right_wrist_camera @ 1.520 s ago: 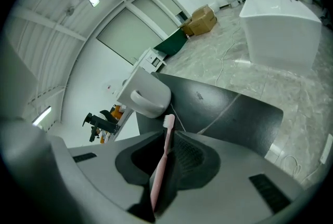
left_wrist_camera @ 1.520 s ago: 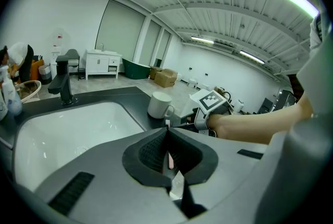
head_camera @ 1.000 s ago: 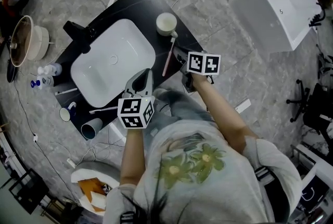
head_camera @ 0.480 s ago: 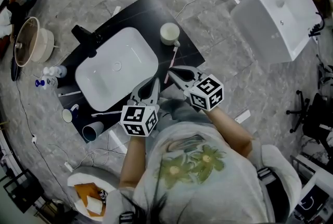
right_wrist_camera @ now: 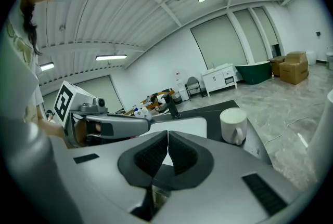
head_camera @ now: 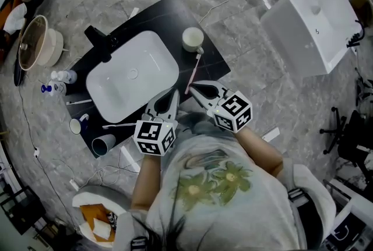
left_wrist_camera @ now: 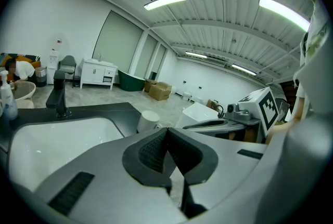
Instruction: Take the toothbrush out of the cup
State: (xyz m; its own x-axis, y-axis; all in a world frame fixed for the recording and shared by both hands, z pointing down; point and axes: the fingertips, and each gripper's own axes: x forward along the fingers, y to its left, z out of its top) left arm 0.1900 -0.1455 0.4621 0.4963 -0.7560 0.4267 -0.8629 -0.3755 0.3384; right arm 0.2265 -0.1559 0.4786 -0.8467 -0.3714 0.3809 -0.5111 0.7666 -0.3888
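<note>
A white cup (head_camera: 193, 39) stands on the black counter (head_camera: 213, 63) to the right of the white basin (head_camera: 131, 75). A pink toothbrush (head_camera: 192, 73) lies flat on the counter, running from the cup toward me. My right gripper (head_camera: 195, 88) is shut and empty, its tips close to the toothbrush's near end. My left gripper (head_camera: 169, 97) is shut and empty at the basin's near edge. In the right gripper view the shut right gripper (right_wrist_camera: 167, 140) faces the cup (right_wrist_camera: 233, 125). The left gripper view shows the shut left gripper (left_wrist_camera: 167, 137), with the cup (left_wrist_camera: 150, 120) beyond.
A black faucet (head_camera: 99, 40) stands behind the basin. A white toothbrush (head_camera: 113, 125), a white mug (head_camera: 76, 126) and a dark cup (head_camera: 102, 144) are at the counter's front left. Bottles (head_camera: 58, 76) and a pot (head_camera: 35, 43) lie farther left. A second white sink (head_camera: 312, 25) sits on the floor, right.
My right gripper has drawn back and turned, so its shut jaws now point up-left beside the toothbrush's near end. The left gripper has hardly moved. The toothbrush stayed on the counter.
</note>
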